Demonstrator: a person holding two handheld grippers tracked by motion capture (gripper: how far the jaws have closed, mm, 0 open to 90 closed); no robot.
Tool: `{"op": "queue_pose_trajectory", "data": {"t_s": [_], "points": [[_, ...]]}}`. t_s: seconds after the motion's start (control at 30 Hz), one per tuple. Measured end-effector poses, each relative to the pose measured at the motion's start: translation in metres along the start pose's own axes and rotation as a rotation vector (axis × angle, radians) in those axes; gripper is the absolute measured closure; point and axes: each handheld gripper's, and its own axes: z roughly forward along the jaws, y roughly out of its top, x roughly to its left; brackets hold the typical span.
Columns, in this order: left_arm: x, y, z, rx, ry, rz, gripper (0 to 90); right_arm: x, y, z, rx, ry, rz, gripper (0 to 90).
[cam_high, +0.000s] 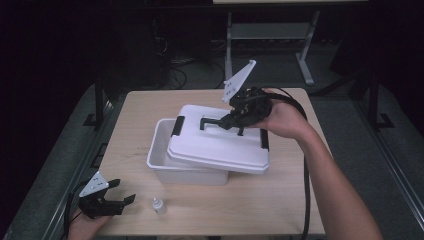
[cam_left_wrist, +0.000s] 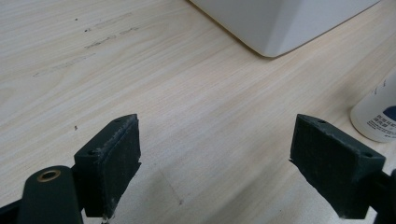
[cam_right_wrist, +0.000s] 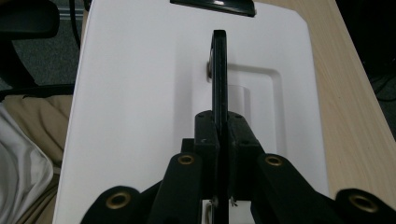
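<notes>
**Lid held askew over its box**

On the wooden table (cam_high: 280, 210), the white box (cam_high: 162, 162) sits mid-table with its white lid (cam_high: 215, 145) tilted across it. Your right gripper (cam_high: 227, 122) clamps the lid's black handle (cam_right_wrist: 219, 60). Your left gripper (cam_high: 122, 192) rests wide open, near a small bottle (cam_high: 158, 205).

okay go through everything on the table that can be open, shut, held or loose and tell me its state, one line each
Lid: lifted askew, half off the bin, held by its black handle.
Bin: partly uncovered, left end open.
Right gripper: fingers shut on the handle.
Left gripper: fingers open, holding nothing.
Small bottle: upright, cap on, untouched.
</notes>
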Motion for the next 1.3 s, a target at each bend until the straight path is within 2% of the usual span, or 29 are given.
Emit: {"op": "queue_pose_trajectory", "data": {"t_s": [0.4,0.7,1.3], "points": [[-0.001,-0.001,0.0,0.001,0.002,-0.003,16.0,0.006,-0.039,-0.028,-0.009,-0.041,0.046,84.1],[-0.001,-0.001,-0.001,0.007,0.003,-0.006,16.0,0.013,-0.069,-0.049,-0.003,-0.076,0.099,84.1],[-0.003,-0.001,0.001,0.019,-0.001,-0.003,16.0,0.02,-0.116,-0.069,-0.002,-0.102,0.173,84.1]]}}
